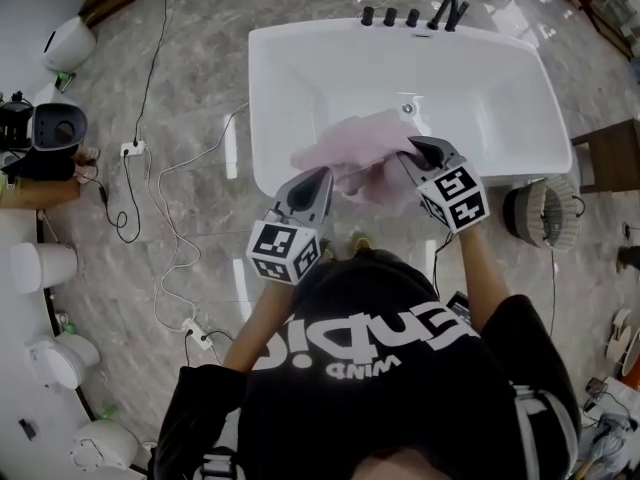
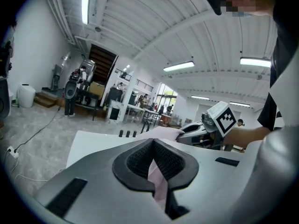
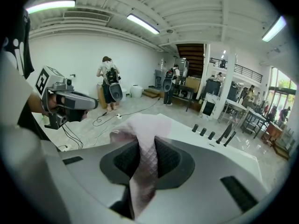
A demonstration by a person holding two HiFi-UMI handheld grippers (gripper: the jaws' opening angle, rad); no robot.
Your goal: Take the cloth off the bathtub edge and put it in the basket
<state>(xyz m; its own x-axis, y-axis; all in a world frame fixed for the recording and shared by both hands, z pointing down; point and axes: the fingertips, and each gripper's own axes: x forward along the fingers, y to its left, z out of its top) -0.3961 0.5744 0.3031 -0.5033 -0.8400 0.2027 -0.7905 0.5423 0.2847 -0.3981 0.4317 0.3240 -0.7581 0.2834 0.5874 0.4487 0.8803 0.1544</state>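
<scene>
Left gripper point(image 2: 153, 144) fingers almost together, pinching a thin fold of the pink cloth point(image 1: 352, 158). Right gripper point(image 3: 145, 143) fingers a little apart, clamped on a thicker bunch of it. Cloth soft, diamond-quilted, crumpled, held between both grippers over the near part of the glossy white bathtub point(image 1: 400, 48), long axis running left-right. Black taps point(image 1: 410, 15) on the far rim. Round woven basket point(image 1: 522, 213) sits on the grey marble floor point(image 1: 200, 88) right of the tub, apart from the cloth.
</scene>
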